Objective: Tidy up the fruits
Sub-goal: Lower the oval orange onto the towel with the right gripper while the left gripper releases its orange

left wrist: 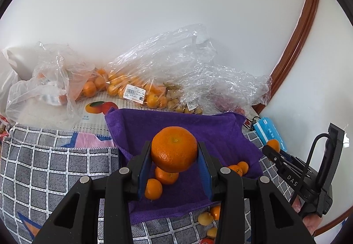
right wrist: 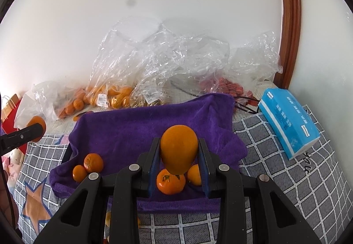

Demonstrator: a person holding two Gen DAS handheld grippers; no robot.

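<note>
My left gripper (left wrist: 174, 151) is shut on a mandarin (left wrist: 174, 148) and holds it above a purple towel (left wrist: 176, 124). Two mandarins (left wrist: 164, 180) lie on the towel under it, two more (left wrist: 239, 167) to the right. My right gripper (right wrist: 179, 151) is shut on an orange fruit (right wrist: 178, 148) above the same towel (right wrist: 154, 124). Two mandarins (right wrist: 171, 181) lie under it, two others (right wrist: 89, 165) at the towel's left. The right gripper shows in the left view (left wrist: 273, 149), the left gripper in the right view (right wrist: 28, 131).
Clear plastic bags of mandarins (left wrist: 132, 87) and small yellow fruits (left wrist: 181, 104) lie along the wall, with a bag of red fruit (right wrist: 229, 87). A blue tissue pack (right wrist: 289, 124) lies right of the towel. Small fruits (left wrist: 209, 217) lie on the grey checked cloth (left wrist: 55, 166).
</note>
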